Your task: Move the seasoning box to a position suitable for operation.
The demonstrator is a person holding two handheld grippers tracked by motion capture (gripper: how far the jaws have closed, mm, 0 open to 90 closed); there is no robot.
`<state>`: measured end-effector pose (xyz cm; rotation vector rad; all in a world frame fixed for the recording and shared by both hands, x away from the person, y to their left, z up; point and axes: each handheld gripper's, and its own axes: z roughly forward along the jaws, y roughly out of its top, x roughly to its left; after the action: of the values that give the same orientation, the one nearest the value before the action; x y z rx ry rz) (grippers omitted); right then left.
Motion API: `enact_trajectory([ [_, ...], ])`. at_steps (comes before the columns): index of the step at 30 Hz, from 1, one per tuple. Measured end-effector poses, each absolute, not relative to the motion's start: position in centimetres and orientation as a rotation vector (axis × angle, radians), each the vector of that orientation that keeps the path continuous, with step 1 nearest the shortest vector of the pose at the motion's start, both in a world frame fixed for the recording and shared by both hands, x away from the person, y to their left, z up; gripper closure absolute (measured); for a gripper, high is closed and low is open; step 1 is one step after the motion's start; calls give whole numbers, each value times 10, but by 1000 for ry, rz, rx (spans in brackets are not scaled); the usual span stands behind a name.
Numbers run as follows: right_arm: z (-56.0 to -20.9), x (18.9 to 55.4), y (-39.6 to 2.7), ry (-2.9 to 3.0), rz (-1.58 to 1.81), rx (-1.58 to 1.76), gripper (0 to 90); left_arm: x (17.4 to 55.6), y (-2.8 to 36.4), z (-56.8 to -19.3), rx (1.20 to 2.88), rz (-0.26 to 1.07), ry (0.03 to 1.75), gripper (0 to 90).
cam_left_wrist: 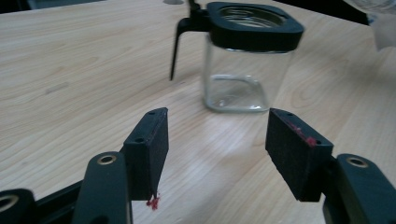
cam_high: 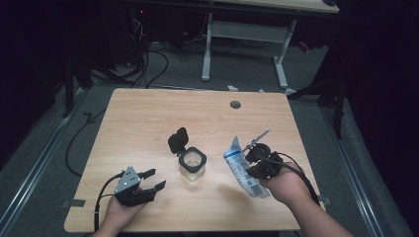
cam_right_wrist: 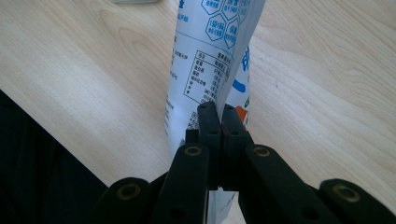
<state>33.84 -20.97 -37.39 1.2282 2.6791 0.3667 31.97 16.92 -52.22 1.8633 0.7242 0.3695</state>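
Right tool (cam_right_wrist: 219, 112) clamps the thin, limp pouch (cam_right_wrist: 210, 60) by its edge, near the table's (cam_high: 148, 113) right front.
Left tool (cam_high: 150, 178) gapes empty; the rigid, breakable glass jar (cam_high: 192, 163) sits mid-table, flip lid (cam_high: 178, 139) up. The slick film could slip; grip it along a seam.

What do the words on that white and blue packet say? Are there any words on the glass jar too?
Packet: a printed table, blue hexagon badges and lines of small print, all too small and blurred to read.
Packet in the high view: a barcode near its lower end, digits unreadable.
Glass jar with its black lid: no words or labels.
Right gripper, pinching the packet: no writing.
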Motion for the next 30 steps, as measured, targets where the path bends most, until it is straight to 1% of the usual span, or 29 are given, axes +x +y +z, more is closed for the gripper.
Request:
enact_trajectory([
  [4,-373,339,-203,2686,378,1221,900,312,151,-522,1896,365,665,384],
  [10,-372,339,-196,2692,392,1213,900,302,121,-520,1936,322,581,371],
  [11,-372,339,-195,2695,397,1212,900,301,114,-521,1910,301,584,370],
  [15,-372,340,-192,2702,404,1210,900,299,97,-519,1908,265,551,365],
  [22,-375,341,-185,2722,407,1184,900,300,78,-520,1905,249,541,378],
  [30,-374,343,-174,2739,417,1142,900,300,60,-519,1910,239,508,362],
])
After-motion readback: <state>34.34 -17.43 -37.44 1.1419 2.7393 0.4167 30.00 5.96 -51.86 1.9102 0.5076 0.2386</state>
